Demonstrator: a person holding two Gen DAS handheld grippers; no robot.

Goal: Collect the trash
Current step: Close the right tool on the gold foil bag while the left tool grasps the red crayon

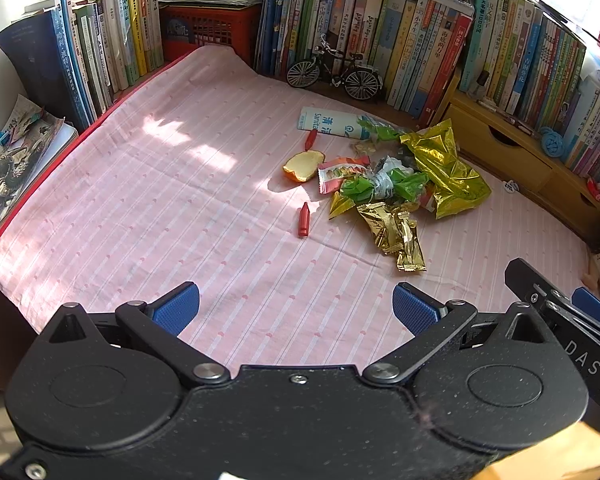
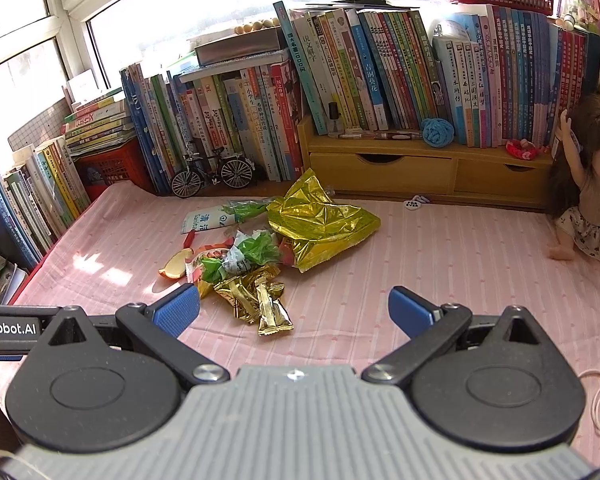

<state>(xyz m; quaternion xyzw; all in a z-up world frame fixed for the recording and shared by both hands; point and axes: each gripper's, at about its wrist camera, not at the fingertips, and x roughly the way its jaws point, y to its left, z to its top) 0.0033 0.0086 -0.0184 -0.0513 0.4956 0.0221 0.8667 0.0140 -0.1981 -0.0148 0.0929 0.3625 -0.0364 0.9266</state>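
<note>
Covering worktop: pink striped cloth (image 1: 180,208), books standing along back and left edges. Trash heap sits right of centre on cloth: big crumpled gold foil bag (image 1: 444,172) at back, green wrappers (image 1: 380,184) in middle, small gold sachets (image 1: 396,232) in front, orange peel (image 1: 303,165) at left edge, red crayon (image 1: 303,220) just beside heap. Left claw (image 1: 296,308) spread wide, empty, near side of heap. Right claw (image 2: 294,312) spread wide, empty, gold sachets just beyond its fingertips.
</note>
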